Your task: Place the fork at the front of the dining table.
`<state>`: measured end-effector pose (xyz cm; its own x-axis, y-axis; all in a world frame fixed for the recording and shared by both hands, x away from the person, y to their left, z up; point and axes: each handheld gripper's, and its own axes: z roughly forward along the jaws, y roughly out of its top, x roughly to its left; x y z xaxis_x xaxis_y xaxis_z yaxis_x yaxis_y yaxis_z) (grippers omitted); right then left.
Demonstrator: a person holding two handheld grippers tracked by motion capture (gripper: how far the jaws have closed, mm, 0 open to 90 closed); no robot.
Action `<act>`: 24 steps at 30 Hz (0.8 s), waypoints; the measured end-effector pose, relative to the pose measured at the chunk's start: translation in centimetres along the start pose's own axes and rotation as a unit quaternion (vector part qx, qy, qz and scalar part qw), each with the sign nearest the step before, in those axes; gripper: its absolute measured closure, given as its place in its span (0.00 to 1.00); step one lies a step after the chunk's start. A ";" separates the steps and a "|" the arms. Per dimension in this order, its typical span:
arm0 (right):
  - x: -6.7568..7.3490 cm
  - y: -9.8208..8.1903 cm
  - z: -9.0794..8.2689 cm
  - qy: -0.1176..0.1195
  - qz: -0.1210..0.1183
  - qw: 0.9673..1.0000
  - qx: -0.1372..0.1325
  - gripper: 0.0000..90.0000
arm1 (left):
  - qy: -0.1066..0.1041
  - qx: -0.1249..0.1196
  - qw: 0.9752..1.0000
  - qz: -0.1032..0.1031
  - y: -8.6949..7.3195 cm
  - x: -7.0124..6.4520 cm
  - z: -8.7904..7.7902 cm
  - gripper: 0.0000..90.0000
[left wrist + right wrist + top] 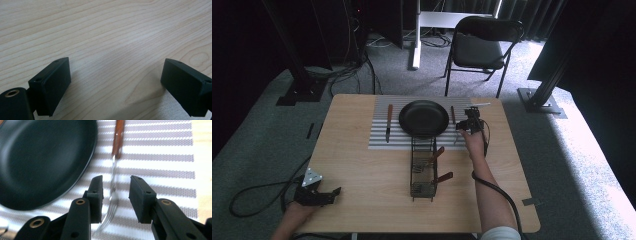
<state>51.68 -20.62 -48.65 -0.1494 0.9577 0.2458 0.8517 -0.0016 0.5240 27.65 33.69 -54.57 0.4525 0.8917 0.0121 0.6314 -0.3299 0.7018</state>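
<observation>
right gripper (115,198) jaws parted astride fork (113,182) on striped mat (160,165) beside black plate (37,157), left gripper (115,82) jaws wide apart over bare table (105,30)

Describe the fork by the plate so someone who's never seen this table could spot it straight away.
Find the striped placemat at the far side of the wooden table, with a black plate in its middle. The fork lies on the mat just right of the plate, between the open jaws of the right hand-held gripper. Unlike the knife left of the plate, it has metal tines and a brown handle.
</observation>
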 end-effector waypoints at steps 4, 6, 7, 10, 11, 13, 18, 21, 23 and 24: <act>0.3 -0.8 0.4 0.001 -0.008 1.000 0.007 0.83 | 0.000 0.000 1.000 0.000 0.0 0.0 0.0 0.10; 0.3 -1.0 0.9 0.002 -0.010 1.000 0.015 0.86 | 0.000 0.000 1.000 0.000 0.0 0.0 0.0 0.10; 0.4 -1.0 1.1 -0.002 -0.012 1.000 0.019 0.87 | 0.000 0.000 1.000 0.000 0.0 0.0 0.0 0.10; 0.2 -1.0 1.6 -0.007 -0.011 1.000 0.022 0.89 | 0.000 0.000 1.000 0.000 0.0 0.0 0.0 0.10; 0.1 -1.0 1.6 -0.009 -0.008 1.000 0.019 0.90 | 0.000 0.000 1.000 0.000 0.0 0.0 0.0 0.10; -0.3 -1.0 1.5 -0.012 -0.001 1.000 0.013 0.90 | 0.000 0.000 1.000 0.000 0.0 0.0 0.0 0.10; -1.7 -1.5 1.3 -0.011 0.022 1.000 0.008 0.85 | 0.000 0.000 1.000 0.000 0.0 0.0 0.0 0.10; -2.1 -1.8 0.7 -0.013 0.026 1.000 -0.001 0.77 | 0.000 0.000 1.000 0.000 0.0 0.0 0.0 0.10; -2.2 -2.0 0.4 -0.012 0.023 1.000 -0.003 0.71 | 0.000 0.000 1.000 0.000 0.0 0.0 0.0 0.10; -2.2 -2.2 0.2 -0.005 0.022 1.000 -0.003 0.65 | 0.000 0.000 1.000 0.000 0.0 0.0 0.0 0.10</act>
<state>50.28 -22.65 -50.51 -0.1063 0.9596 0.2606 0.8541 -0.0461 0.5181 27.65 33.69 -54.57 0.4526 0.8916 0.0122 0.6312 -0.3300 0.7019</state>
